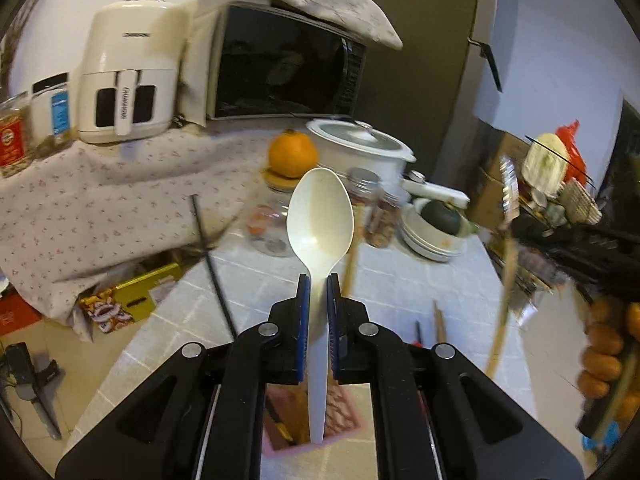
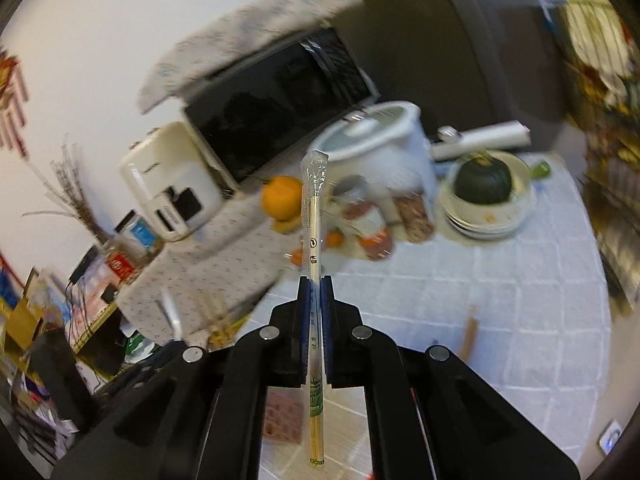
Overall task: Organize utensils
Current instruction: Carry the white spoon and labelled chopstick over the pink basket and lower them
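My left tongs point(image 1: 319, 280) are clamped on the handle of a white plastic spoon point(image 1: 320, 216), bowl upward, well above the tiled bench point(image 1: 256, 292). The handle's lower end hangs over a pink container point(image 1: 316, 420) directly below. Left of the spoon, the bench edge drops to a cluttered floor; a floral cloth point(image 1: 100, 208) covers the adjoining surface. On it stand a white air fryer point(image 1: 128, 80), its lettering too small to read, and a microwave point(image 1: 280, 64).

Ahead of the spoon, a jar topped with an orange point(image 1: 293, 153), two more jars, and a white rice cooker point(image 1: 360, 148) block the far edge. A stack of bowls holding a dark green squash point(image 2: 484, 178) occupies the right rear. The near right tiles lie open.

My right tongs point(image 2: 316, 280) are closed on a pair of wrapped chopsticks point(image 2: 314, 240), held upright; the wrapper's printed marks are unreadable.
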`<state>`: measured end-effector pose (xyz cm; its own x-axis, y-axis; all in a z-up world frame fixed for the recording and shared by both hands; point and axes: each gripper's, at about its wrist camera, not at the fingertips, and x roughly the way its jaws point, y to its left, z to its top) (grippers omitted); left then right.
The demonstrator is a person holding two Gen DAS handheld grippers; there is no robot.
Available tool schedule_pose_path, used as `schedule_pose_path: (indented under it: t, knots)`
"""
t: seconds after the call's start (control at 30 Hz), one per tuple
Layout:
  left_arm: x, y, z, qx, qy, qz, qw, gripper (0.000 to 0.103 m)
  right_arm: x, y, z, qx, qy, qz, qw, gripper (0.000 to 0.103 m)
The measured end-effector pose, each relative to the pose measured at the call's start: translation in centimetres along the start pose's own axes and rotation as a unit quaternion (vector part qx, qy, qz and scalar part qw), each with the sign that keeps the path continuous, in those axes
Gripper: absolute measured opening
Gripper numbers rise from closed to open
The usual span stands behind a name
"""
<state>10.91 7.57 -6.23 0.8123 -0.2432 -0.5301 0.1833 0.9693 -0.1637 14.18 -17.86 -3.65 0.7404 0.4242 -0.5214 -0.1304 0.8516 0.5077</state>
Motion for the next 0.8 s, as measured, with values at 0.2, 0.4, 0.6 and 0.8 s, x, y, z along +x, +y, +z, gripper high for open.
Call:
schedule_pose_path:
  t: [0.2,0.4,0.6,0.8]
  knots:
    - [1.2,-0.4,-2.2,0.025,-0.051,0.011,0.9983,0.008,-0.4,3.2,-0.9,-0.023,-0.022,0.034,0.999,0.005]
    - [2.4,-1.0,-4.4,0.059,-0.060,0.025,0.9961,0.010,-0.1,4.2,-1.7,-0.043,-0.019,0.041,0.998,0.005]
    - [2.6,-1.5,-5.8,0.082,-0.024,0.027,0.9960,0.028,0.1,4.3,-2.1,-0.043,-0.018,0.041,0.998,0.006]
    - [-0.1,-0.7,-2.8,0.048,0.033,0.051,0.9970,0.040,0.5,4.8,-2.3,-0.040,-0.024,0.039,0.998,0.005]
